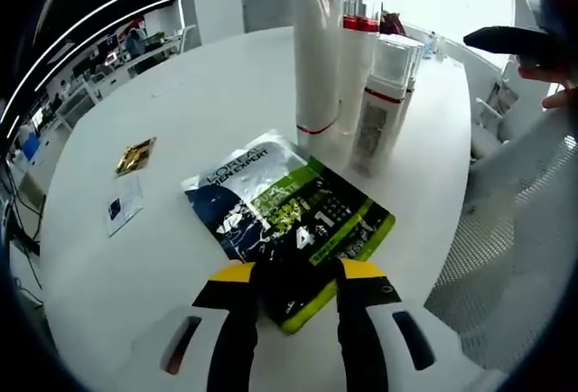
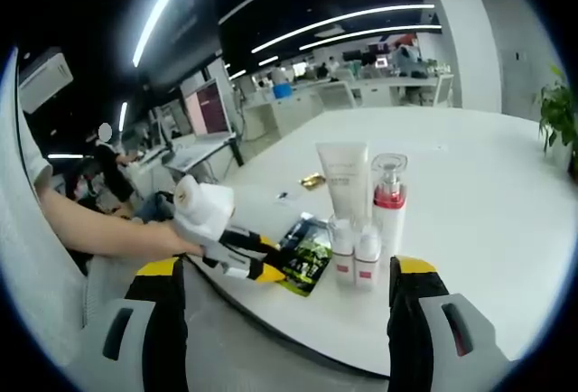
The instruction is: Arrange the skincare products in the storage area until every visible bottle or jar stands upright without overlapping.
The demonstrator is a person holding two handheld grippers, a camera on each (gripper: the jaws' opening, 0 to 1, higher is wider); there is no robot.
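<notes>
The left gripper (image 1: 296,291) clamps the flat pouch's (image 1: 287,213) near edge, apparently to stand it beside the upright bottles (image 1: 359,76) at one o'clock, while the right gripper (image 2: 287,297) hangs wide open, empty.

Glossy printed sachet (image 1: 289,216) on a smooth matt white table (image 1: 181,103).

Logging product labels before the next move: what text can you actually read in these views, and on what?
"L'OREAL MEN EXPERT": flat packet, dark upper corner, left claw shut on it.
"4" and "1": large figures on the packet's green band.
Tube, pump bottle, small bottles, leaflet: print too small to read.
</notes>
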